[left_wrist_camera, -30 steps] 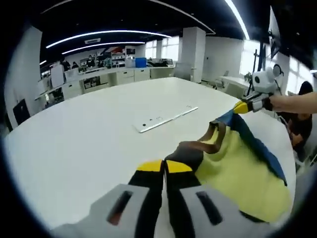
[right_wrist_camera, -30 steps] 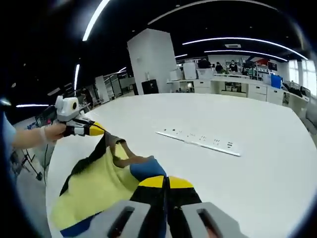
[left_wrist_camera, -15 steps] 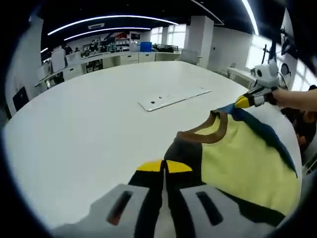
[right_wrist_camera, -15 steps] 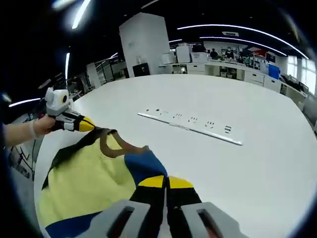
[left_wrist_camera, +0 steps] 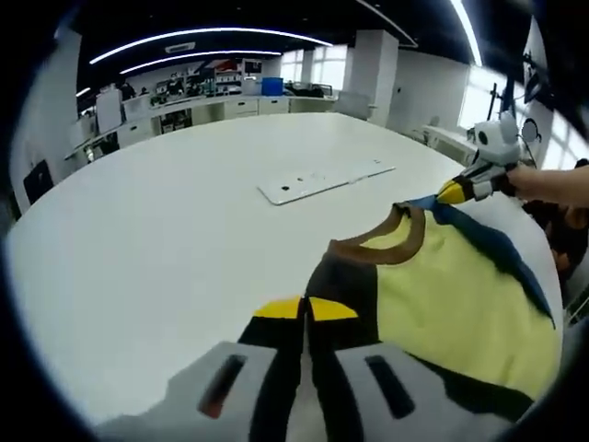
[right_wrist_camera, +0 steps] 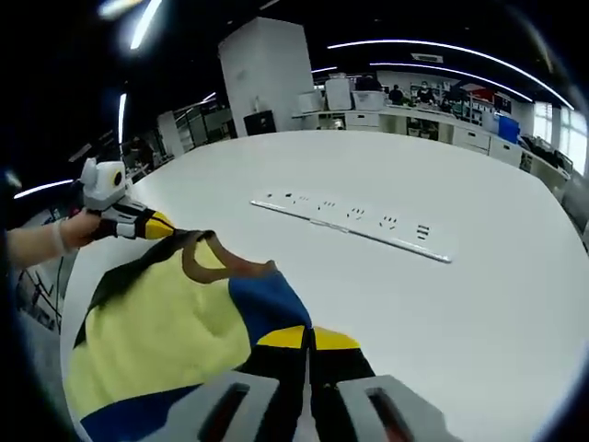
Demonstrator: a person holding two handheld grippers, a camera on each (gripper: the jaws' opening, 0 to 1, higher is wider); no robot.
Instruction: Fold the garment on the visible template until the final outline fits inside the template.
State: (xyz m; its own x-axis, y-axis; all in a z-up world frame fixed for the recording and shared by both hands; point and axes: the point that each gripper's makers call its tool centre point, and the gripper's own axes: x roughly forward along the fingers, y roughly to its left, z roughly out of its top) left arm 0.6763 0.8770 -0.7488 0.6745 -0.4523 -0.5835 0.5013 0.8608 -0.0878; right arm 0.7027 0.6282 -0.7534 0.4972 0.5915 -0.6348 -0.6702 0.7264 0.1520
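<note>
garment (left_wrist_camera: pixel 442 295) stretched between tongs, collar toward table centre | left tongs (left_wrist_camera: pixel 305 311), right tongs (right_wrist_camera: pixel 309 339) each clamp a shoulder

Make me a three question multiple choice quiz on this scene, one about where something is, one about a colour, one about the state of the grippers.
1. Where does the white strip lie?
A. on the table beyond the garment
B. on top of the garment
C. on the floor

2. What colour is the garment's main panel?
A. red
B. pale yellow
C. green

3. How do the jaws of the left gripper and right gripper stand?
A. both wide open
B. one open, one shut
C. both shut on the garment

Answers: 1 A, the strip lies on bare table past the collar. 2 B, yellow fills the middle. 3 C, each pair of jaws pinches a shoulder.
</note>
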